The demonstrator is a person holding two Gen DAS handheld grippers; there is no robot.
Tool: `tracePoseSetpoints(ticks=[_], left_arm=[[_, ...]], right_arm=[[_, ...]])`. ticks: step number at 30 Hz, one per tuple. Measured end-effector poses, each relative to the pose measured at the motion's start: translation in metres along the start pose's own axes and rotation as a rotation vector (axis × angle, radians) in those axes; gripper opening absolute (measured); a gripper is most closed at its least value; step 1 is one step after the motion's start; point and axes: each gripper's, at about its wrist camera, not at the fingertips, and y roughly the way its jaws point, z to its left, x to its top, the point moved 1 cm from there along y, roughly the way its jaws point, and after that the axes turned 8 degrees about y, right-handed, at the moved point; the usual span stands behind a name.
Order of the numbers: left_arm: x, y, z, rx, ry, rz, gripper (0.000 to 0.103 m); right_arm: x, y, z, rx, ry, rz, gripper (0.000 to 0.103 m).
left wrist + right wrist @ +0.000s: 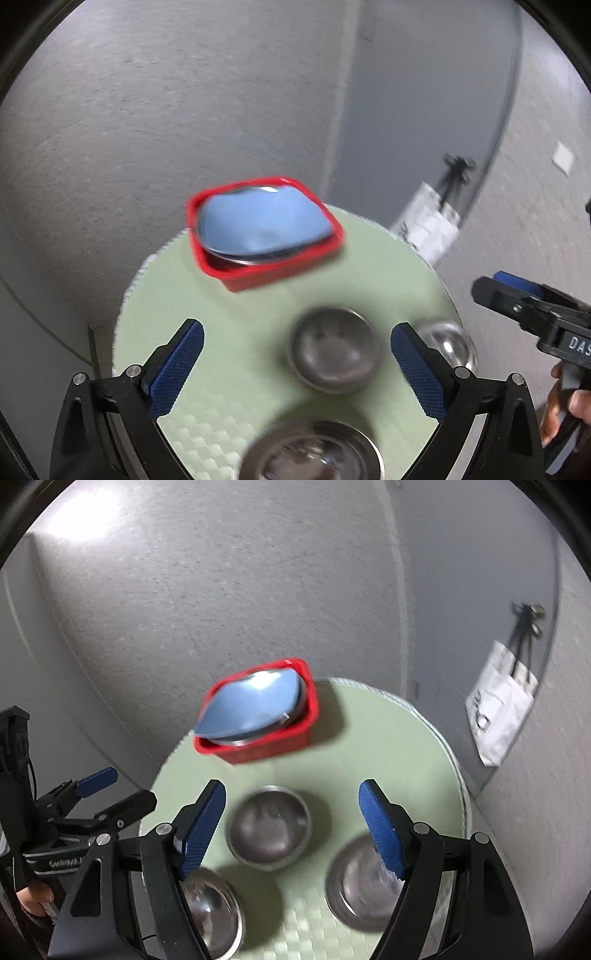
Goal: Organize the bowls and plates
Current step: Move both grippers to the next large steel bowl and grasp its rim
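Observation:
A red bin (280,275) (258,751) stands at the far side of a round green table (229,302) (388,738). A blue plate (258,225) (251,709) lies tilted in it on steel dishes. Three steel bowls stand on the table: a middle one (334,349) (269,829), one (312,452) (210,912) at the near left and one (448,345) (358,884) at the right. My left gripper (297,363) (107,790) is open and empty above the middle bowl. My right gripper (291,827) (506,288) is open and empty above the same bowl.
A grey wall rises behind the table. A white tote bag (500,709) (430,221) hangs at the right next to a tripod (526,624) (456,171).

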Motion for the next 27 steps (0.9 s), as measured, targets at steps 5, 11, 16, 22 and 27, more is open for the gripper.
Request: tracePoseSetpoints(ticks=[5, 11, 16, 22, 27], left_arm=[[-0.01, 0.002, -0.042, -0.044, 0.08, 0.05, 0.1], [-0.009, 0.022, -0.079, -0.049, 0.11, 0.124, 0.1], [0.004, 0.053, -0.105, -0.023, 0.103, 0.201, 0.099], [0.012, 0.09, -0.145, 0.038, 0.072, 0.303, 0.095], [0.012, 0.115, -0.16, 0.088, -0.009, 0.371, 0.08]], right_arm=[[-0.022, -0.008, -0.035, -0.054, 0.059, 0.023, 0.076], [-0.038, -0.006, -0.075, -0.083, 0.096, 0.066, 0.076], [-0.048, 0.007, -0.116, -0.117, 0.105, 0.125, 0.076], [-0.058, 0.039, -0.156, -0.112, 0.091, 0.239, 0.076], [-0.067, 0.068, -0.17, -0.037, 0.061, 0.335, 0.069]])
